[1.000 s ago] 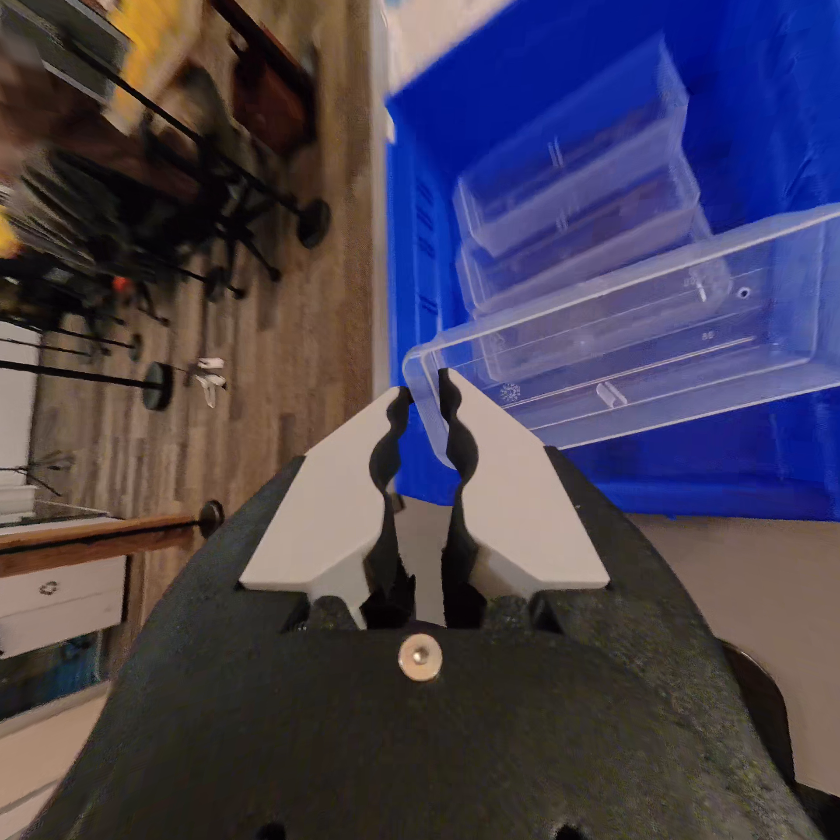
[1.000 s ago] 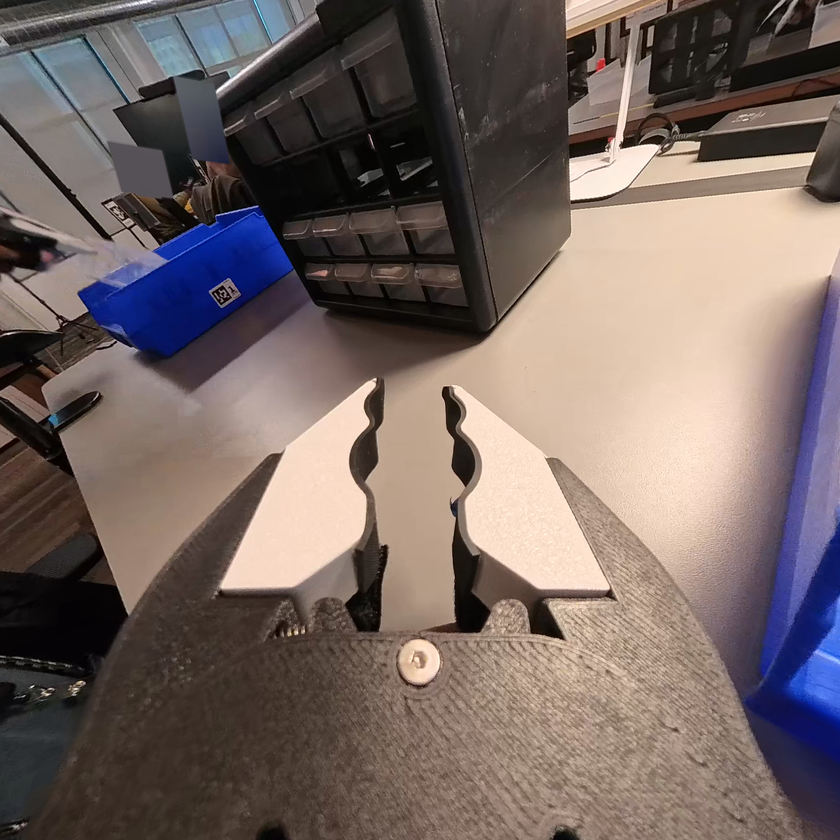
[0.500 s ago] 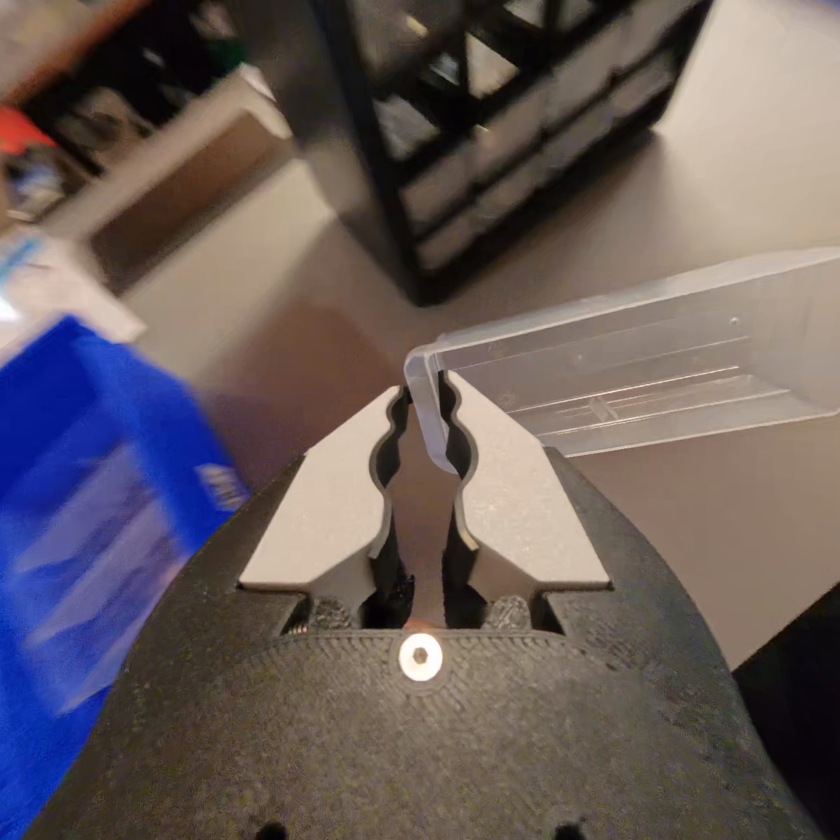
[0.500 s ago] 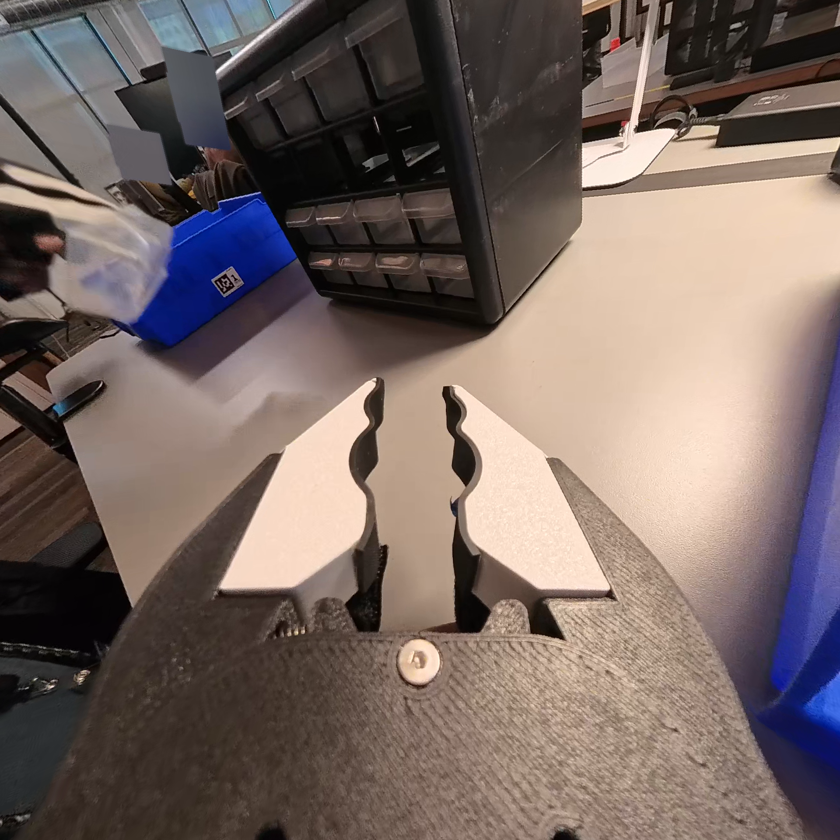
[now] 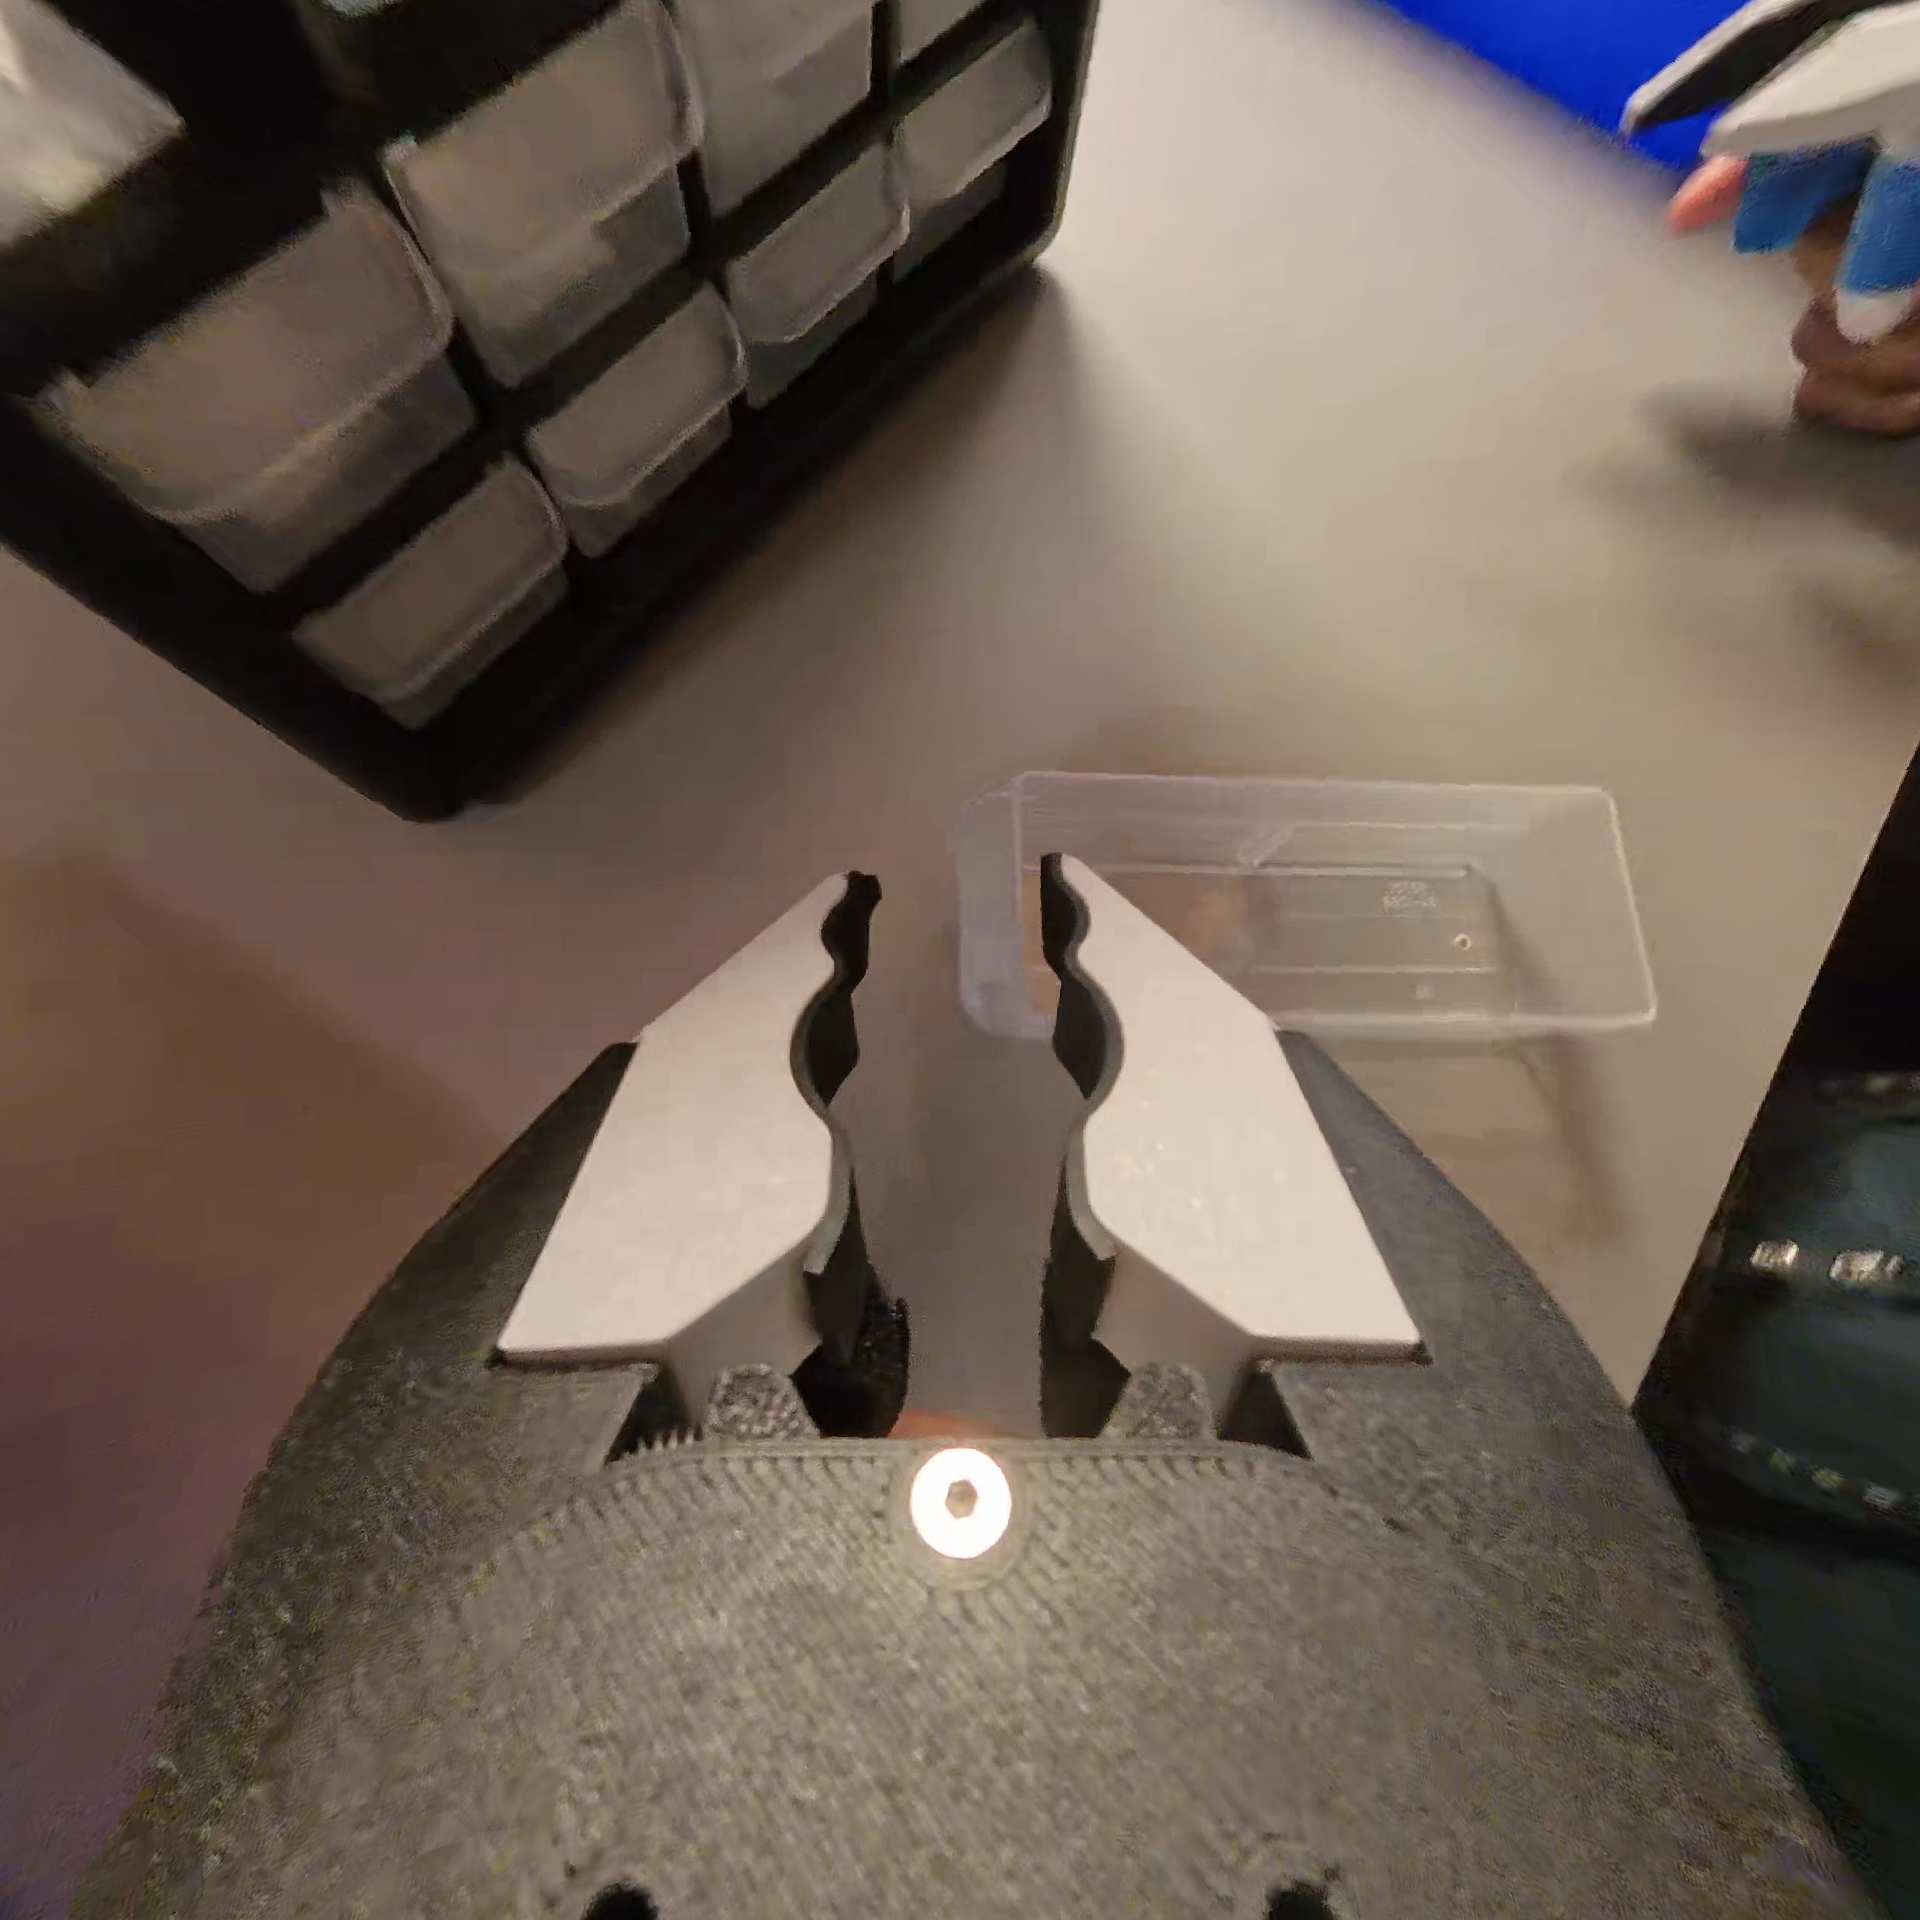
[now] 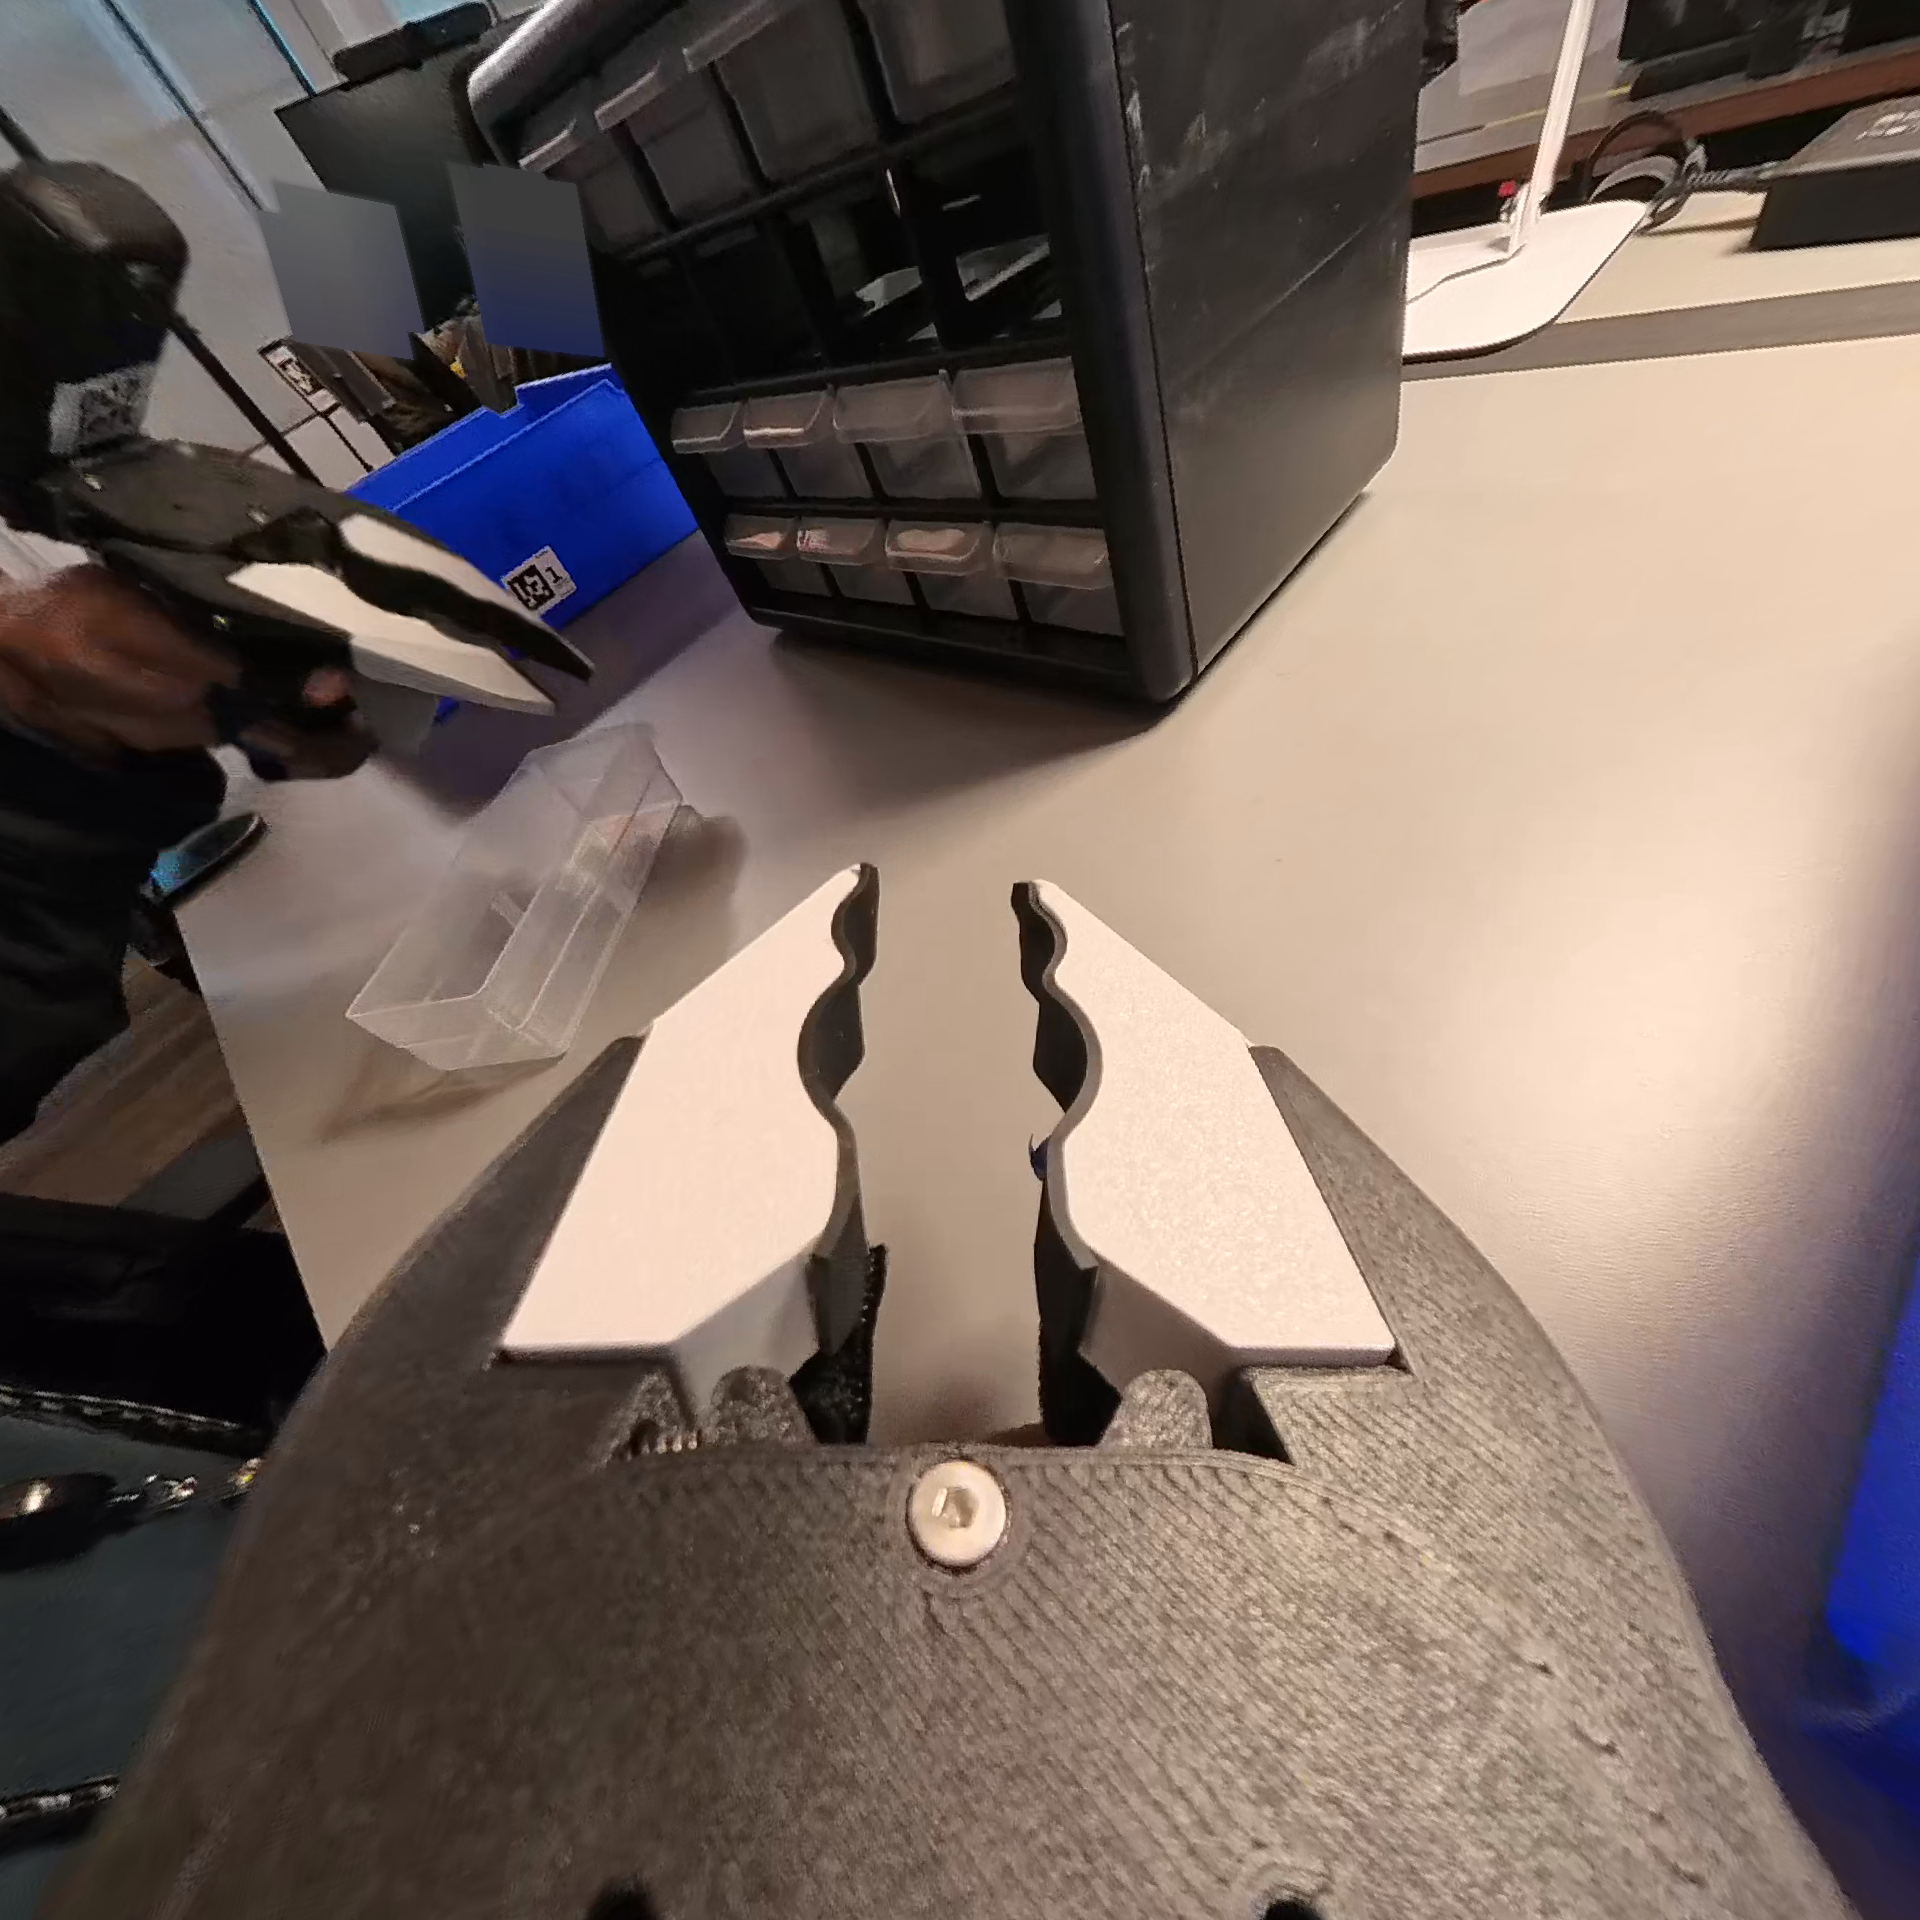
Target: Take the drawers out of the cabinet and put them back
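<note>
1. Grey tabletop (image 6: 1455,727) fills both views, with office desks, a white lamp base (image 6: 1507,270) and windows blurred behind it.
2. At far left of the right wrist view, a hand (image 6: 94,665) holds the left gripper (image 6: 540,665) just above the table; the person's body is cut off by the picture edge.
3. Behind that gripper sits a blue bin (image 6: 540,488); its inside cannot be seen from here.
4. Just below the left gripper, a clear plastic drawer (image 6: 520,904) lies on the table, open side up and apparently empty.
5. In the left wrist view the left gripper (image 5: 961,883) stands moderately open. The drawer (image 5: 1351,914) lies beside and partly under its right finger (image 5: 1164,1091). Its front lip is near the fingertip, but neither pad presses on it.
6. Right of the drawer stands the black cabinet (image 6: 1247,364). Its top rows and two bottom rows hold clear drawers; the middle slots look dark, and their contents are hard to make out.
7. Nearest the camera, the right gripper (image 6: 945,883) hovers over bare table, moderately open and holding nothing.
8. Another blue bin (image 6: 1870,1507) is cut off at the right edge.
</note>
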### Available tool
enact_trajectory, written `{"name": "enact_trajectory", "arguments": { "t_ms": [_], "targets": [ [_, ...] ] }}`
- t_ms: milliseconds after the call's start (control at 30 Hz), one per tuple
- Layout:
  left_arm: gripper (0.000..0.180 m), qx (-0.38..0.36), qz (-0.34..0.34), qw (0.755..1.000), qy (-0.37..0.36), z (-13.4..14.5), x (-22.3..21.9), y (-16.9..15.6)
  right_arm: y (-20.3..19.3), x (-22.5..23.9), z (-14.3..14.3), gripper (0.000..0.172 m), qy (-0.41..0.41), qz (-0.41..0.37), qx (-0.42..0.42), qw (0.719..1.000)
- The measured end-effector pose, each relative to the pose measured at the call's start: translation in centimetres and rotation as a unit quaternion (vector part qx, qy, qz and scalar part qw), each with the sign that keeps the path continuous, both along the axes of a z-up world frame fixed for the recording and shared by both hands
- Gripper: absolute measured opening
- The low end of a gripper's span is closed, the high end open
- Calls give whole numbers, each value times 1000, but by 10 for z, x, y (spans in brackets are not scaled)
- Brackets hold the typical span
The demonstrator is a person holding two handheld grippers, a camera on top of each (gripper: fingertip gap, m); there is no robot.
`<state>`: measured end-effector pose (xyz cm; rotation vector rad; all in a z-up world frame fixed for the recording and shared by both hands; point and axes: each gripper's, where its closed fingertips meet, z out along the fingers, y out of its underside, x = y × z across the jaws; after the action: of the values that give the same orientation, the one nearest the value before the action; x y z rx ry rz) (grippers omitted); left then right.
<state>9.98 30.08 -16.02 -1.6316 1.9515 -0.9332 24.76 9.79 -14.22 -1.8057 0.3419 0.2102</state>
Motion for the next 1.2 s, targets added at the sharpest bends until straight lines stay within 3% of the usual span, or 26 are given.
{"name": "enact_trajectory", "arguments": {
  "t_ms": [33,133,233,367,567,700,867,1000,1200],
  "targets": [
    [33,16,-22,1000,-5,3,-4,3,1,-1,-1,29,-1,4,-2,1000],
    [39,96,-124,988,-13,5,-17,7,4,-3,-2,29,-2,12,-8,1000],
    [46,195,-210,958,12,-4,-28,16,8,-6,-4,29,-3,22,-15,1000],
    [49,261,-240,931,83,-35,-23,34,10,-8,-6,29,-4,28,-21,999],
    [43,140,-271,952,19,-35,-21,-17,7,-4,-3,29,8,21,-8,1000],
    [46,44,-342,938,-23,-19,-47,-68,7,-2,-3,29,31,25,-2,999],
    [52,65,-338,936,-69,-1,-36,-53,8,-5,-4,29,34,38,-6,999],
    [52,84,-418,898,-103,6,-42,-82,8,-4,-3,29,35,35,-4,999],
    [51,56,-541,834,-95,12,-63,-129,8,-3,-5,29,56,41,-4,998]
  ]
}}
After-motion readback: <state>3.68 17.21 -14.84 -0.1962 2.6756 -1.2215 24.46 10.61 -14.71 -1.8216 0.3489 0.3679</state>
